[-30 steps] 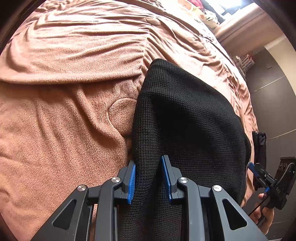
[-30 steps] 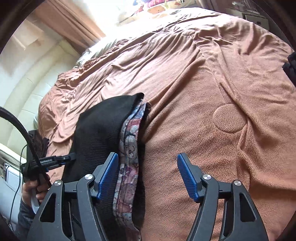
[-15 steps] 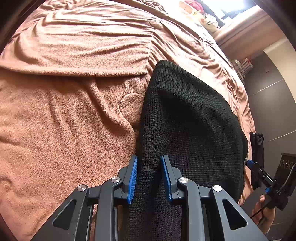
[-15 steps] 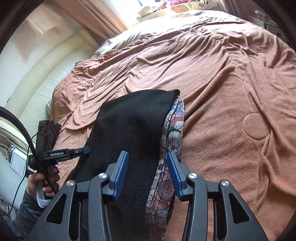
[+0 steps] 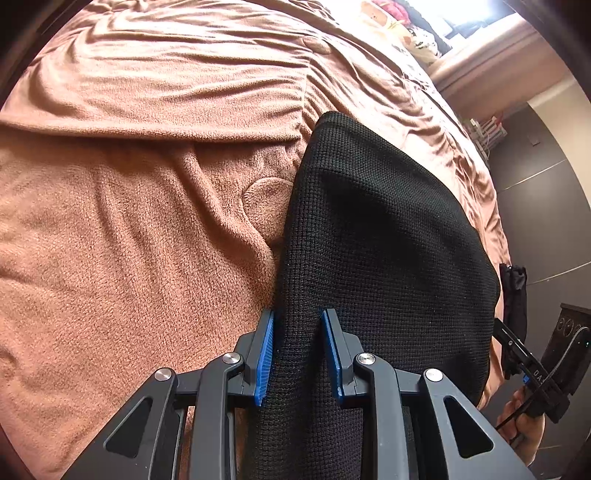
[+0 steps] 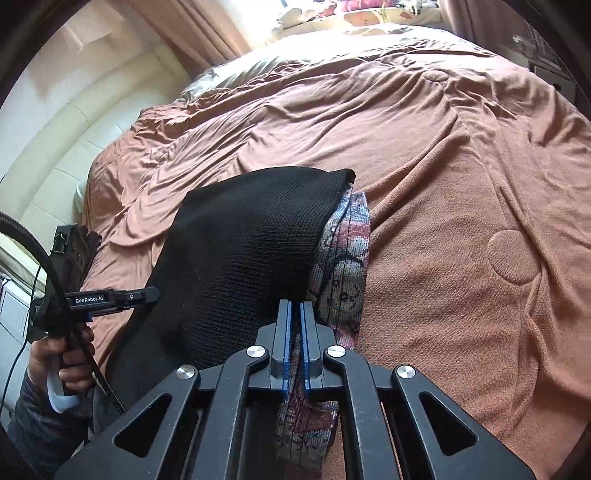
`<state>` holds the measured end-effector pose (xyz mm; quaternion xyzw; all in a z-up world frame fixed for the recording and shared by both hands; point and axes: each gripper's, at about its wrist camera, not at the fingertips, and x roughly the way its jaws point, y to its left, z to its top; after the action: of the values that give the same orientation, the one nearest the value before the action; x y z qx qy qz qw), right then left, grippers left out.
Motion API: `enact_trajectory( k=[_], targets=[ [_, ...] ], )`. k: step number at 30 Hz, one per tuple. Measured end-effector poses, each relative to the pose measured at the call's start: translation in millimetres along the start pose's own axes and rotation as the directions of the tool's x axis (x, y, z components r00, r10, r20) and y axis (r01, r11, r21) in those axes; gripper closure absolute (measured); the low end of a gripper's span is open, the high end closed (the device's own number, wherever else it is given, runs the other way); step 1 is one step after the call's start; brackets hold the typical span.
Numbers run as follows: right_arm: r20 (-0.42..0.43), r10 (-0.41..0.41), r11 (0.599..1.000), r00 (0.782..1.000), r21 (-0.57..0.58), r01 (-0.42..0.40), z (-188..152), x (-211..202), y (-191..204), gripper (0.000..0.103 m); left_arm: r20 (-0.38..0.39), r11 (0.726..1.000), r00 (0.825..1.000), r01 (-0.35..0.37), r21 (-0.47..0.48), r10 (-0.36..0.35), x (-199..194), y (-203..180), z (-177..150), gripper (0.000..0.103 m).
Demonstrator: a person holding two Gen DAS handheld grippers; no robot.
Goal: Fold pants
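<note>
Black knit pants [image 5: 388,229] with a flowered lining [image 6: 347,251] lie in a folded heap on the brown blanket [image 5: 129,221], their near end lifted toward me. My left gripper [image 5: 298,317] is shut on a thick fold of the black fabric at its left edge. My right gripper [image 6: 294,304] is shut on the pants [image 6: 251,240] where the black cloth meets the lining; fabric runs down between the blue pads. In the right wrist view the left gripper [image 6: 147,294] shows at the pants' left side, held by a hand [image 6: 62,354].
The bed's brown blanket [image 6: 461,184] stretches wide, rumpled, to the far side. A cream padded headboard [image 6: 55,147] stands at the left and pillows [image 6: 369,14] lie at the far end. A dark wall [image 5: 546,184] rises beyond the bed's right edge.
My right gripper moved left over the lining edge and its jaws closed from wide apart onto the fabric. The left gripper kept its hold and barely moved.
</note>
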<state>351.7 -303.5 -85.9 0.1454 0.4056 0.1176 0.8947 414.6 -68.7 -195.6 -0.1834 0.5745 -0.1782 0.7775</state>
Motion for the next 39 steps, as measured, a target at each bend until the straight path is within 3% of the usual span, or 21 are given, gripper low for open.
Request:
enact_trajectory(
  k=[14,19,23,35,36,38,39],
  targets=[
    [0.075,0.007,1.0,0.997,0.024,-0.009,-7,-29,-13,0.103,0.004,1.0,1.0,-0.005,0.003,0.005,-1,-3,5,0.076],
    [0.062,0.035,0.998,0.997,0.046,-0.038,-10,-26,-19,0.103,-0.001,1.0,1.0,-0.005,0.005,0.005,4,-4,6,0.076],
    [0.017,0.152,0.983,0.988,0.105,-0.153,-6,-18,-29,0.103,0.004,1.0,1.0,-0.011,0.022,0.011,4,-8,2,0.076],
    [-0.04,0.173,0.974,0.984,0.152,-0.165,6,9,-39,0.102,0.006,1.0,1.0,0.003,0.01,-0.003,2,-6,1,0.076],
    [-0.039,0.17,0.976,0.985,0.148,-0.162,6,7,-38,0.096,0.006,1.0,1.0,0.004,0.01,-0.004,2,-6,1,0.076],
    [-0.036,0.16,0.978,0.986,0.139,-0.154,5,6,-35,0.07,0.007,1.0,1.0,0.006,0.01,-0.006,1,-4,0,0.076],
    [-0.03,0.15,0.981,0.988,0.133,-0.145,4,4,-34,0.05,0.008,1.0,1.0,0.006,0.01,-0.006,1,-4,0,0.076]
  ],
)
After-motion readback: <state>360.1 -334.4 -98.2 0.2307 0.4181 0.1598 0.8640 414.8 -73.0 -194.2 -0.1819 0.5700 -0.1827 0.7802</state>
